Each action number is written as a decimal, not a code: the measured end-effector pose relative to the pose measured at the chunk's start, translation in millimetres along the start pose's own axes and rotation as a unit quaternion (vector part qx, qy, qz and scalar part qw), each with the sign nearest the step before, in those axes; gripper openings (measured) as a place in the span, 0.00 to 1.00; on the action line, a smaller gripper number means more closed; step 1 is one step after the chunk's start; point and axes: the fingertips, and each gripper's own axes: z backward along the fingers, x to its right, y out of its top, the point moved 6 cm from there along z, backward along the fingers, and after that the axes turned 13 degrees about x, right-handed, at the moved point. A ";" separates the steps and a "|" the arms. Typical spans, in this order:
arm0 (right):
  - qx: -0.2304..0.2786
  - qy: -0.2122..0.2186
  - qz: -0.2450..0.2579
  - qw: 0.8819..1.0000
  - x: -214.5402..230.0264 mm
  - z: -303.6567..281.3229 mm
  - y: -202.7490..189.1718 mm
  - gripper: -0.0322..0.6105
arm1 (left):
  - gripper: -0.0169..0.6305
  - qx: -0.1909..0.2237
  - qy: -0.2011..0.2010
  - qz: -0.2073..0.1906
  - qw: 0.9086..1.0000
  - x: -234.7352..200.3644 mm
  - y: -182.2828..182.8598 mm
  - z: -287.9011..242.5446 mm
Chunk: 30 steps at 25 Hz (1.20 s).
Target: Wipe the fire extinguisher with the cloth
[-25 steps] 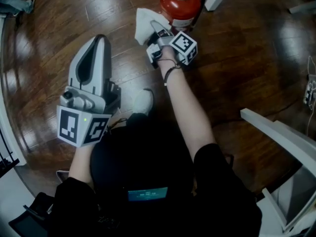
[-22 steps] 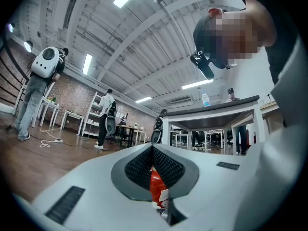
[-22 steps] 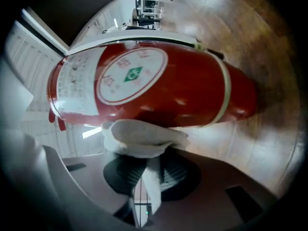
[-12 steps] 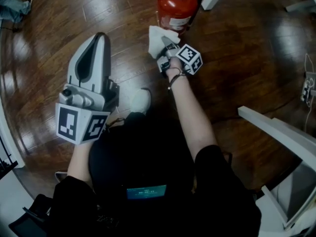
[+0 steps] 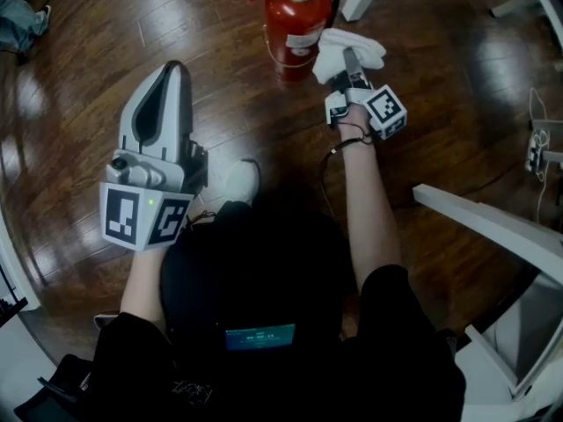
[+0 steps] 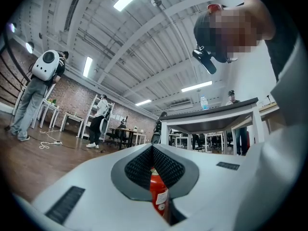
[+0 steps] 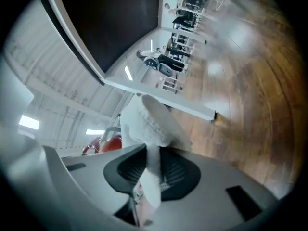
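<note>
Since a second ago, the right gripper [image 5: 349, 61] had swung with the cloth [image 5: 345, 46] from the left face of the fire extinguisher [image 5: 295, 26] round to its right side. From the head view, the red steel cylinder stood upright on a dark, glossy plank floor [image 5: 440, 104], its black hose curving down one flank. The white, soft cloth lay bunched just beside the cylinder's right shoulder; actual contact could not be confirmed. The left gripper [image 5: 174, 70], a smooth grey wedge, hung well apart from the extinguisher, above a white shoe [image 5: 239, 181]. A white table frame [image 5: 493, 227] crossed the right edge.

The left gripper view showed its jaws [image 6: 153, 150] closed tip to tip with nothing held; through the slot beneath the ribbed black pads a strip of the extinguisher [image 6: 159, 194] and its label appeared beyond. Only this view gave the room: a brick wall, strip lights on a beamed ceiling, a white table [image 6: 211, 117] and a standing person with a white backpack [image 6: 45, 64].

The right gripper view showed its jaws [image 7: 153, 172] clamped on the cloth [image 7: 149, 124], whose nubbly terry weave puffed out above the pads. The extinguisher's red top [image 7: 108, 143] peeked just left, and the wooden planks [image 7: 260, 105] gleamed on the right.
</note>
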 end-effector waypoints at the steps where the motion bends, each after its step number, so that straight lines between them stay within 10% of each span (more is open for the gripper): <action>1: 0.006 0.008 0.007 1.000 -8.3 0.8 9.0 0.18 | 0.03 0.002 0.001 0.000 1.000 -1.1 0.4 -2.2; 8: 0.005 0.083 0.169 0.982 -110.3 31.9 67.1 0.18 | 0.03 -0.043 -0.008 -0.016 0.999 -9.3 29.9 -35.8; 16: -0.042 0.118 0.296 0.947 -304.0 124.3 120.9 0.18 | 0.03 -0.088 -0.003 0.026 0.996 36.3 185.7 -69.8; 25: -0.012 0.112 0.295 0.949 -531.1 240.1 184.4 0.18 | 0.03 -0.128 -0.009 0.042 0.991 116.0 359.6 -71.9; 30: -0.014 0.127 0.342 0.931 -640.0 299.7 201.4 0.18 | 0.03 -0.128 -0.020 0.053 0.990 179.3 433.4 -61.3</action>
